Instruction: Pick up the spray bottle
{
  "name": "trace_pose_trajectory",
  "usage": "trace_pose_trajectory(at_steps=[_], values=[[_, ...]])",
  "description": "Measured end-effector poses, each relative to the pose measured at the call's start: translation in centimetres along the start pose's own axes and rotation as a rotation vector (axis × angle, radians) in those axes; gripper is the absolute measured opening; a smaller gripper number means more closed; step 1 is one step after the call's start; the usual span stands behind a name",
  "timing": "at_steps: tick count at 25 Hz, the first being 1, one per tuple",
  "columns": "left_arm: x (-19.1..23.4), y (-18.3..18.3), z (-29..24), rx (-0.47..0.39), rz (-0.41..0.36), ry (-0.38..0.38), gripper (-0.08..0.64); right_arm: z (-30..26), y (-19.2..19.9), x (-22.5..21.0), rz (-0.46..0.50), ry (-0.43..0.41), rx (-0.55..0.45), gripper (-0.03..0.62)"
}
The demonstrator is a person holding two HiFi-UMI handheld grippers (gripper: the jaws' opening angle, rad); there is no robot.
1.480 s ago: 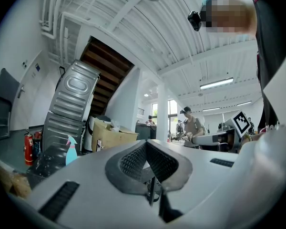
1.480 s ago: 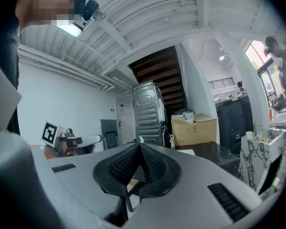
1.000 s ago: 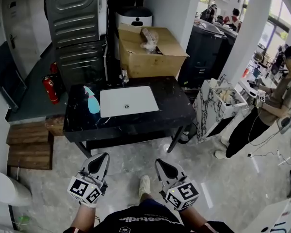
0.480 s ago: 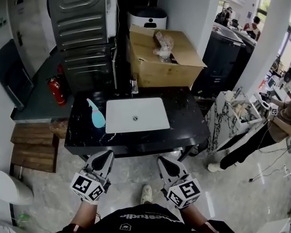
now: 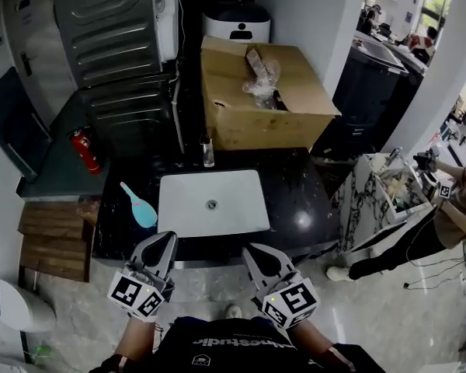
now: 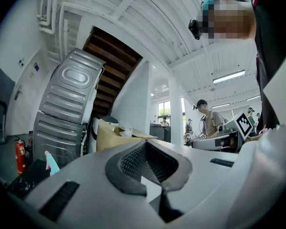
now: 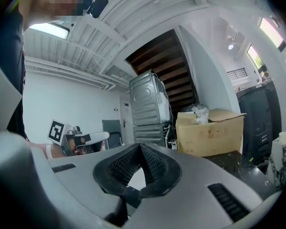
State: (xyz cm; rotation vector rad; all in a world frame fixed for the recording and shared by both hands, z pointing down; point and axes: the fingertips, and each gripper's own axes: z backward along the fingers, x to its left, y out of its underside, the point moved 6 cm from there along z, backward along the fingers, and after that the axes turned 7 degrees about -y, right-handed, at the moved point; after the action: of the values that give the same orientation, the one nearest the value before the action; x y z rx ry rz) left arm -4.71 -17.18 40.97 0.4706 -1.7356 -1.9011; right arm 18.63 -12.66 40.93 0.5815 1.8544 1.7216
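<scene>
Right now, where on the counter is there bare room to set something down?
Bare: the black counter right of the white sink, in front of the cardboard box. Crowded: the left strip, where the spray bottle lies.

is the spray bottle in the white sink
No, the spray bottle sits on the black counter, left of the white sink.
</scene>
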Motion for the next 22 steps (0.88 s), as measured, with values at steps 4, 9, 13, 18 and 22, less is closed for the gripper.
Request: trace_pose_trajectory(at_steps=[4, 9, 13, 18, 22], values=[[0.9, 0.3, -1.9, 0.027, -0.012, -0.011, 0.015, -1.7, 0.1, -1.8, -0.036, -0.003, 0.000, 0.037], [3.4, 0.8, -2.9, 0.045, -0.008, -0.037, 0.015, -4.5, -0.2, -2.7, -0.028, -0.020, 0.014, 0.037], [6.3, 1.0, -3.3, 0.050, -0.014, -0.062, 0.015, -6.4, -0.7, -2.5, -0.018, -0.015, 0.008, 0.037], [10.1, 1.3, -3.0, 0.041, -0.034, -0.107, 0.017, -8.2, -0.3, -2.1, -0.025, -0.001, 0.012, 0.037], [12.6, 1.8, -2.9, 0.035, -0.063, -0.138, 0.027, -9.2, -0.2, -1.6, -0.019, 0.007, 0.020, 0.037]])
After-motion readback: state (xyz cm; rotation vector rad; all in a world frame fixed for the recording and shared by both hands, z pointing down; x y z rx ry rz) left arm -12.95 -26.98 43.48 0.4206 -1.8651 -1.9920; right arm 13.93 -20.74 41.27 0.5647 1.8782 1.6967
